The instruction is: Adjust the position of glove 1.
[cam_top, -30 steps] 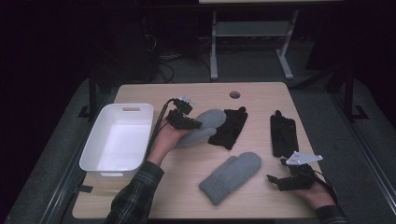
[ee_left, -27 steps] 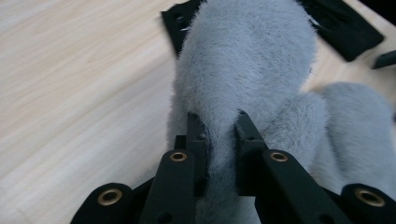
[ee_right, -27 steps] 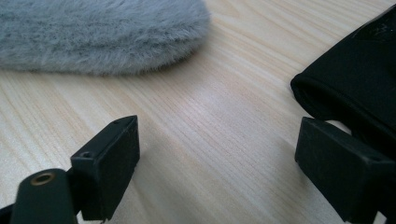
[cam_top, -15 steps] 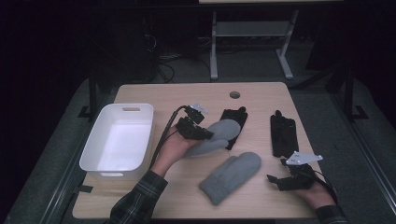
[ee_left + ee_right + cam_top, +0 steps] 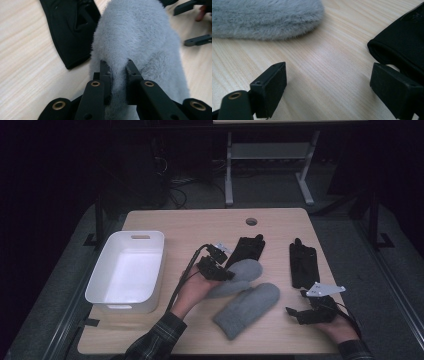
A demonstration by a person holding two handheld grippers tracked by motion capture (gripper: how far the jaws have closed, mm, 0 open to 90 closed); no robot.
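My left gripper (image 5: pixel 226 273) is shut on the cuff end of a fluffy grey mitten (image 5: pixel 243 271). In the left gripper view the two jaws pinch a fold of that grey mitten (image 5: pixel 135 35), with the left gripper (image 5: pixel 116 68) low over the table. This mitten lies close against a second grey mitten (image 5: pixel 248 309) near the front of the table. A black glove (image 5: pixel 247 248) lies just behind them, and the same black glove (image 5: pixel 71 32) sits beside the held mitten. My right gripper (image 5: pixel 299 313) rests at the front right, open. The right gripper (image 5: pixel 328 87) has bare wood between its jaws.
A white plastic tub (image 5: pixel 107 281) stands on the left of the wooden table (image 5: pixel 190 227). A second black glove (image 5: pixel 303 265) lies at the right, just behind the right gripper, and its edge (image 5: pixel 404 37) is near the right jaw. A round cable hole (image 5: pixel 251 221) is at the back.
My left gripper has carried the grey mitten to the right and toward the front, off the black glove and up to the other mitten. The right gripper has stayed put.
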